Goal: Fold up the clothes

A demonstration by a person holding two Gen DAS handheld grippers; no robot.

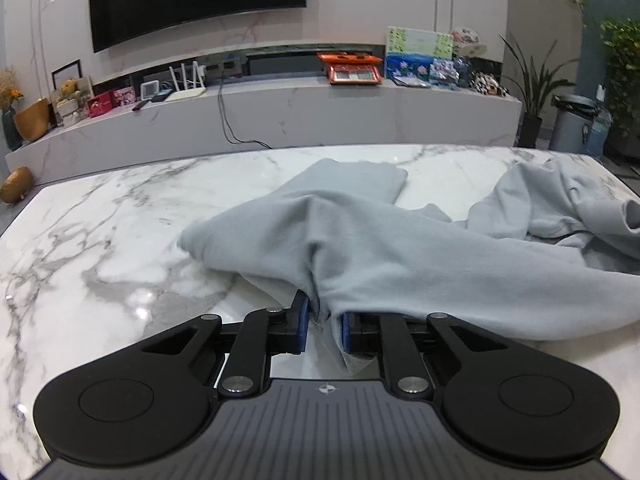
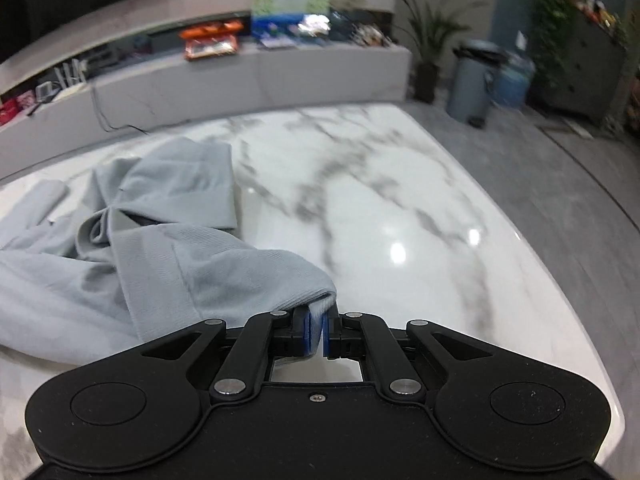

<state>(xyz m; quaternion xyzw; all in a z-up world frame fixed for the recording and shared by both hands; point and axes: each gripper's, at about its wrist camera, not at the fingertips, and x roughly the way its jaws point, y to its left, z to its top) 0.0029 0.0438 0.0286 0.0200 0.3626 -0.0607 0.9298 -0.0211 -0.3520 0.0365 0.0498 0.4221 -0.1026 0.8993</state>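
Observation:
A light grey garment lies crumpled across the white marble table. My left gripper is shut on a bunched fold of it, cloth draped over the right finger. In the right wrist view the same garment spreads to the left, and my right gripper is shut on its ribbed edge just above the table. A sleeve with a cuff lies at the far right of the left wrist view.
A low marble TV bench with boxes, a router and a cable stands beyond the table. A grey bin and potted plants stand on the floor to the right. The table's right edge curves close by.

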